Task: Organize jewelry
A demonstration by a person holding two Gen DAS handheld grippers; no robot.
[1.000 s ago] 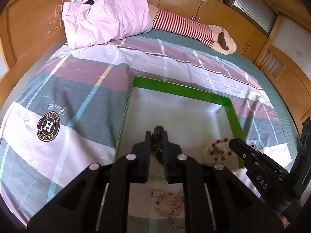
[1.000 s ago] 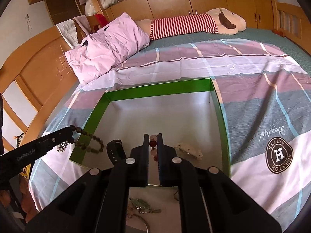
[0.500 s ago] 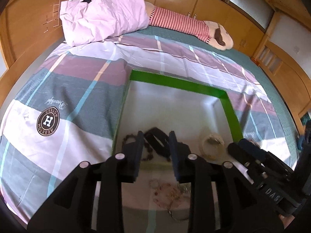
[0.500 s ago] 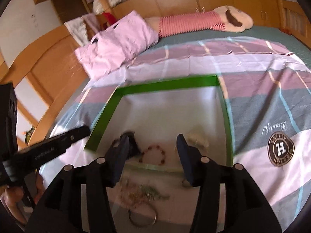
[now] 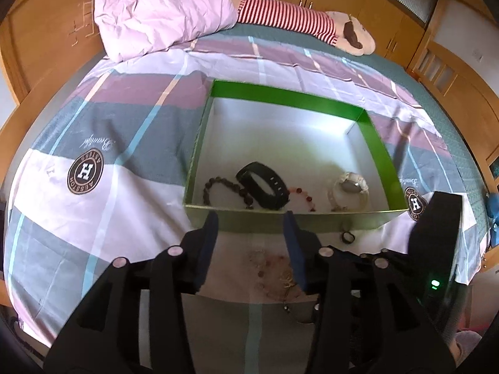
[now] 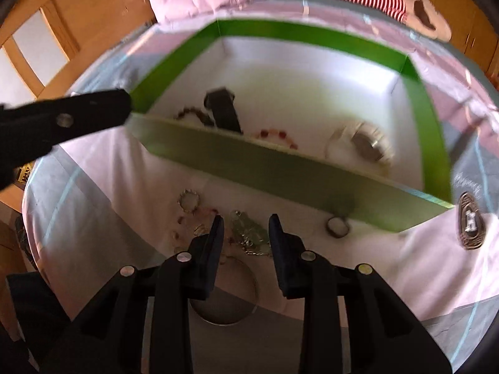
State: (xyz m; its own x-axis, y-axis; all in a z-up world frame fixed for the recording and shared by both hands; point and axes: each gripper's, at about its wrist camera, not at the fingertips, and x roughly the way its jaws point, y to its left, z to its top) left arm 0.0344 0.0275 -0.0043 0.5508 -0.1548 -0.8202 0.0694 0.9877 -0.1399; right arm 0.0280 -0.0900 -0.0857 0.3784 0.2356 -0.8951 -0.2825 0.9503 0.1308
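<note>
A green box point(image 5: 293, 95) with a white floor lies on the bedspread. It holds a dark bead bracelet point(image 5: 218, 187), a black strap watch point(image 5: 263, 184), a red bead bracelet point(image 5: 304, 194) and a white bracelet point(image 5: 347, 187). My left gripper point(image 5: 249, 221) hovers at the box's near wall, jaws opening, nothing between them. In front of the box lies a tangle of loose jewelry point(image 5: 276, 269). My right gripper point(image 6: 246, 221) is low over that tangle, jaws closing, with a greenish chain piece point(image 6: 249, 233) on the sheet between the fingers, not visibly pressed.
On the sheet near the pile lie a large silver bangle point(image 6: 224, 293), a small crown-edged ring point(image 6: 188, 201) and a dark ring point(image 6: 336, 226). The left gripper's finger point(image 6: 62, 121) crosses the box's left corner. A pink pillow point(image 5: 162, 9) and striped plush point(image 5: 287, 18) lie far back.
Both grippers opened and dropped their bead bracelets into the box, then drew back over its near wall. The right one sank toward the loose pile and tilted.
</note>
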